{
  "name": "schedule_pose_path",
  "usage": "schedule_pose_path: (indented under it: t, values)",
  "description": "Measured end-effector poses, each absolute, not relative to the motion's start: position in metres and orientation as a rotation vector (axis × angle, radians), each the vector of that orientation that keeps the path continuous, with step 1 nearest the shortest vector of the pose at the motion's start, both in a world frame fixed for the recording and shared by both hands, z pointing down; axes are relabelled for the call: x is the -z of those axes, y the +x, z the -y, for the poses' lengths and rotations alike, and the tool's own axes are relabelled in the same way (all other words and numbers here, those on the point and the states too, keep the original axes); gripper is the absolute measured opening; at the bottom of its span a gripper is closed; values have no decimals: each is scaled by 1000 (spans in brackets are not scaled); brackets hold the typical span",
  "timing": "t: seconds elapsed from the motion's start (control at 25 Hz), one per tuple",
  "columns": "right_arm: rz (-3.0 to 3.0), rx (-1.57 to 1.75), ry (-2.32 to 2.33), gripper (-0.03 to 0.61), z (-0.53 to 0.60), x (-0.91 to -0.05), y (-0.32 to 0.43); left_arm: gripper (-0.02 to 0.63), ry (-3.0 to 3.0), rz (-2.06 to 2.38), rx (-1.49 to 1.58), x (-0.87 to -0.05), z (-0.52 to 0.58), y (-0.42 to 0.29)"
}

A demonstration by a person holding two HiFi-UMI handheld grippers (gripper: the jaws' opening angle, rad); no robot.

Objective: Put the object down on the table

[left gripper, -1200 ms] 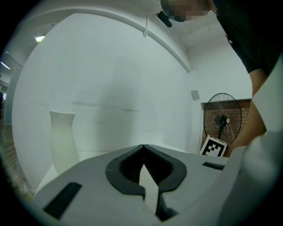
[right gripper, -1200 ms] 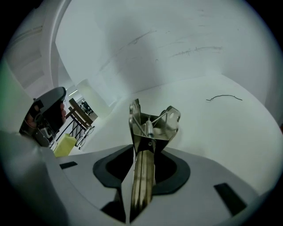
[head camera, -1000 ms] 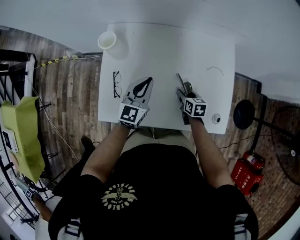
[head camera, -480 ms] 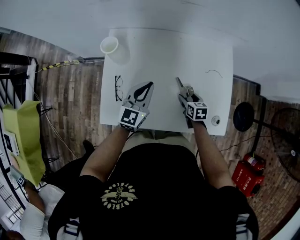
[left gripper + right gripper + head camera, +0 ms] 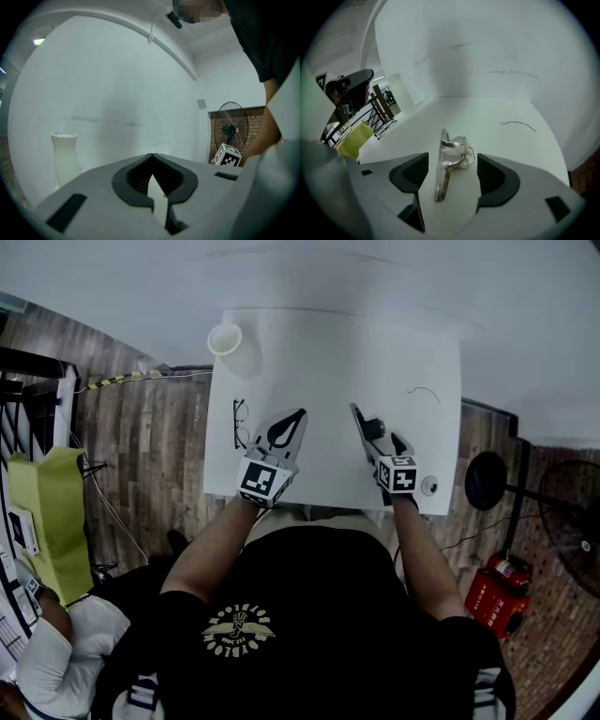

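Even, diffuse light keeps the white table (image 5: pixel 328 352) bright, without glare; shadows are faint and soft. Both gripper views bow strongly and darken to black at the frame corners; the nearest foreground looks soft.

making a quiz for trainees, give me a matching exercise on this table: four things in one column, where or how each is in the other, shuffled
1. white vase
2. glasses
3. metal clip
4. left hand-held gripper

A. jaws shut, nothing between them
B. on the table, between the open jaws of the right hand-held gripper
C. table's far left corner
D. flat at the table's left edge

Pairs: 1-C, 2-D, 3-B, 4-A

The right hand-held gripper's jaws have just been opening; the clip lies free between them.
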State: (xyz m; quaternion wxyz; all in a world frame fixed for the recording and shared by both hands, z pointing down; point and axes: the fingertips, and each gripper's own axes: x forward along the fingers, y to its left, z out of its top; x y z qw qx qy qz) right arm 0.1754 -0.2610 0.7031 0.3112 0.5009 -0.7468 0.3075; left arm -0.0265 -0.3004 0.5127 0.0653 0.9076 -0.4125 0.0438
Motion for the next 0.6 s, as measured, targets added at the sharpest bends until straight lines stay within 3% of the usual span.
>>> schedule_pose_path:
  t: [0.36,0.48,0.6]
  values:
    - [2280,-624,1397,288,273,-594,143,6,2692,1308,-51,-466,299,-40]
    - [2365,-552,1426,125,275,-555,134,6,2696,1325,-20,-444,300,-43]
    - [2436,-480,1457,54,275,-521,127,6,2702,1344,2,-425,301,-45]
